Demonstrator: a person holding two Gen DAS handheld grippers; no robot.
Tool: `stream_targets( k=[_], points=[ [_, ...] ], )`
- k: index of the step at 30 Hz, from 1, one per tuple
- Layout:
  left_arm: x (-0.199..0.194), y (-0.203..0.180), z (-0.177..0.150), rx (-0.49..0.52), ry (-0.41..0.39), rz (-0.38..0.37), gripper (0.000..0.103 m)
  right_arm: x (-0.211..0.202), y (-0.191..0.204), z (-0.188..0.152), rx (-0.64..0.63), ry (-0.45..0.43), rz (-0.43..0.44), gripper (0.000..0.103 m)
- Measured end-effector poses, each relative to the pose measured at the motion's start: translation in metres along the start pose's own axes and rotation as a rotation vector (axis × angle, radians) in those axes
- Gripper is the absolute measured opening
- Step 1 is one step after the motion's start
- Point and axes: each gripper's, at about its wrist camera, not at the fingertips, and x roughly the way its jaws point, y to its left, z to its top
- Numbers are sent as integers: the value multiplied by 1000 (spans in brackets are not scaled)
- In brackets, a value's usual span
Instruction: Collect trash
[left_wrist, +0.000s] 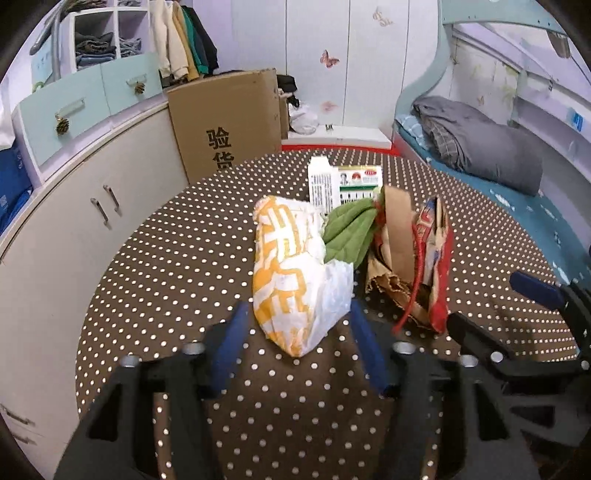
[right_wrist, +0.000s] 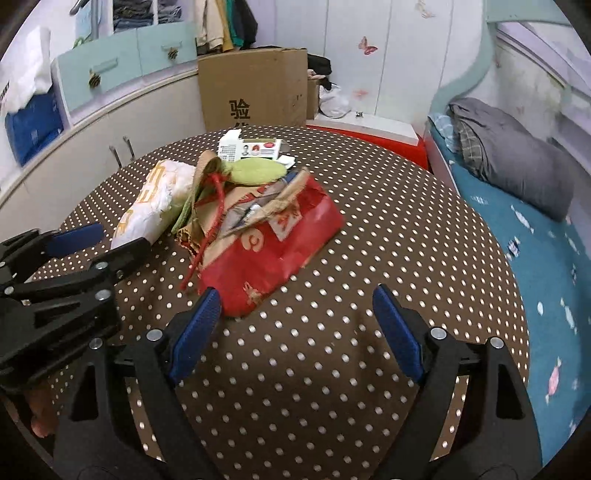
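A pile of trash lies on the brown dotted table (left_wrist: 184, 295). A crumpled white and orange wrapper (left_wrist: 291, 273) reaches between the fingers of my open left gripper (left_wrist: 299, 317); contact is unclear. Beside it are a green leaf-shaped piece (left_wrist: 349, 230), a torn red and brown paper bag (left_wrist: 417, 258) with a red cord, and a white medicine box (left_wrist: 343, 182). In the right wrist view the red bag (right_wrist: 273, 240) lies just ahead of my open right gripper (right_wrist: 295, 299), with the wrapper (right_wrist: 155, 199), green piece (right_wrist: 258, 170) and box (right_wrist: 251, 147) behind. The left gripper (right_wrist: 74, 240) shows at left.
A large cardboard box (left_wrist: 225, 122) stands behind the table. White cabinets (left_wrist: 74, 229) with pale drawers run along the left. A bed with a blue sheet (right_wrist: 535, 258) and grey bedding (right_wrist: 517, 155) borders the right side.
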Motion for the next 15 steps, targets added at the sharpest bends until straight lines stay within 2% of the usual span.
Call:
stream_targets(
  k=[1, 2, 3, 9, 15],
  points=[
    [3, 2, 0, -5, 8, -2, 34, 2, 3, 2, -9, 5, 1, 83],
    [5, 4, 0, -12, 11, -5, 23, 4, 6, 4, -16, 11, 4, 83],
    [6, 7, -1, -16, 10, -3, 16, 7, 9, 6, -27, 19, 10, 83],
    [-11, 26, -9, -51, -43, 32, 10, 10, 25, 9, -68, 38, 30, 83],
    [-28, 40, -17, -97, -79, 25, 9, 34, 35, 17, -120, 84, -77, 83]
  ],
)
